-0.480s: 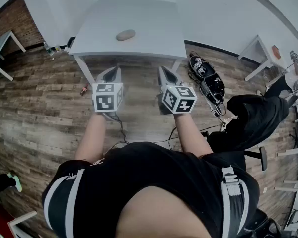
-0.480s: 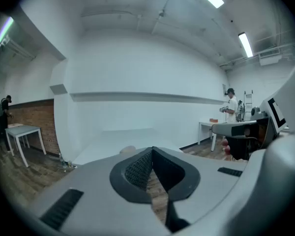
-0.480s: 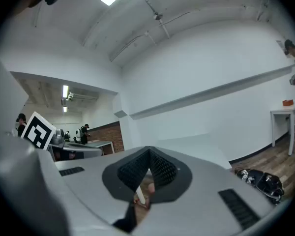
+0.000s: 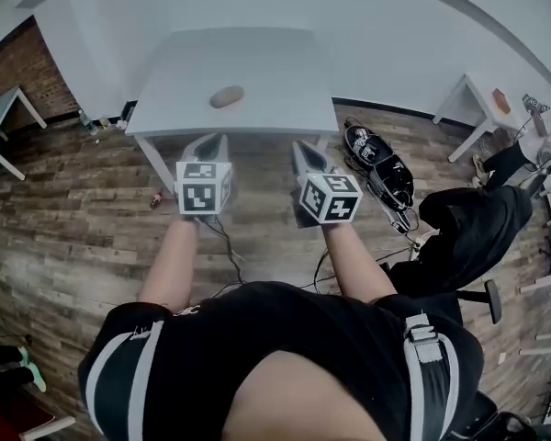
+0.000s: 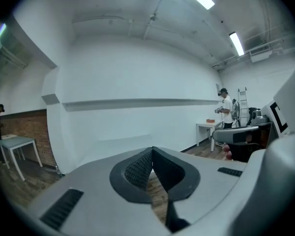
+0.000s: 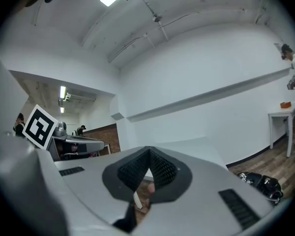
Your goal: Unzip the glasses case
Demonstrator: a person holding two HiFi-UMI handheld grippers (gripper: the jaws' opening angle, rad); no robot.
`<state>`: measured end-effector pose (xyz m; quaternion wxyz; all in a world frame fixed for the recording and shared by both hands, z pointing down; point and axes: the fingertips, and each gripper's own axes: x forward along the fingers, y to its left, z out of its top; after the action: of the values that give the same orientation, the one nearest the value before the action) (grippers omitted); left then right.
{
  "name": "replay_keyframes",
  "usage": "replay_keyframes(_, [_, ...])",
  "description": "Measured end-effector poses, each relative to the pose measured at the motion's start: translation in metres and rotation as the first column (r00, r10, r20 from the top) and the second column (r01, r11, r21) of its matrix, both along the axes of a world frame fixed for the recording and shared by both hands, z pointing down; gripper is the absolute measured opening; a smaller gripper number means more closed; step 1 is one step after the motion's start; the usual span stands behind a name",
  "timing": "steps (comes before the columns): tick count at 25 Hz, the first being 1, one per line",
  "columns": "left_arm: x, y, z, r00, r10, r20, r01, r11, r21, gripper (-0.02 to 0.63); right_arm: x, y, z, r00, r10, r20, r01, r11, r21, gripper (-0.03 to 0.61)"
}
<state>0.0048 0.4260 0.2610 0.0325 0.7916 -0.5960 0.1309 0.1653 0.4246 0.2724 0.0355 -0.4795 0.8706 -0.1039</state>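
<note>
The glasses case (image 4: 227, 96), a small tan oval, lies on the white table (image 4: 275, 72) at the top of the head view. Both grippers are held side by side above the wooden floor, short of the table's near edge, and point toward it. My left gripper (image 4: 211, 141) is shut with nothing in it, and its dark pads meet at the tip (image 5: 152, 149). My right gripper (image 4: 309, 151) is shut and empty too, its pads pressed together (image 6: 148, 149). Neither gripper touches the case.
A black bag (image 4: 382, 159) and cables (image 4: 228, 246) lie on the floor at the right of the table. A seated person in black (image 4: 468, 214) is further right. Small white tables (image 4: 477, 108) stand at both sides. A person (image 5: 226, 107) stands far off by a side table.
The table with the case sits lower in the head view and closer to the grippers. Both grippers keep their side-by-side pose and stay shut.
</note>
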Motion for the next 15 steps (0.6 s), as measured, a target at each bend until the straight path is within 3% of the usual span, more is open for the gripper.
replay_keyframes(7, [0.005, -0.019, 0.007, 1.000, -0.023, 0.002, 0.023, 1.000, 0.004, 0.003, 0.005, -0.013, -0.007, 1.000, -0.009, 0.021, 0.009, 0.999, 0.039, 0.008])
replay_keyframes(15, [0.033, -0.025, 0.022, 0.998, -0.049, 0.027, 0.049, 0.999, -0.014, 0.003, 0.043, -0.024, 0.010, 1.000, -0.005, 0.019, 0.005, 1.000, 0.022, 0.008])
